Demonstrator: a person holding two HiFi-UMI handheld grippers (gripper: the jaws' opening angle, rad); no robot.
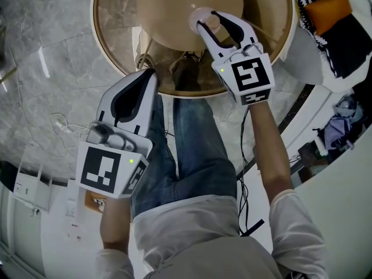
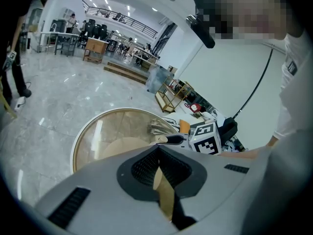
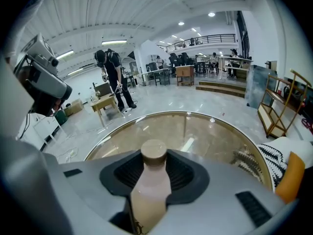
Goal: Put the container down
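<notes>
1. The container (image 3: 151, 180), a slim bottle with a pale pinkish body and a round tan cap, stands upright between the jaws of the right gripper (image 1: 208, 20). The jaws clamp its sides just below the cap.
2. The right forearm (image 1: 270, 150) is bare and stretched forward. It holds that gripper over the round table (image 1: 116, 16) with the marker cube (image 1: 251, 77) facing up. No view shows whether the bottle's base touches the glass.
3. The left gripper (image 1: 148, 74) is drawn back near the person's thigh. It points at the table's near rim, and its jaws are closed together with nothing between them.
4. The table has a clear glass top inside a thin tan rim. A smooth tan cone-shaped base (image 1: 192, 4) shows through it. Both grippers are glossy white shells with black ribbed pads. The floor is grey veined marble.
5. Only the head view shows the blue jeans (image 1: 192, 150), the white sleeves and a shoe (image 1: 186, 68) under the glass.
6. The right gripper view alone shows the bottle's body and cap from the side, and a person in dark clothes (image 3: 115, 77) far off in the hall.
7. The left gripper view shows the right gripper's cube from across the table. It also shows the tan base through a sliver behind the closed jaw tips.
</notes>
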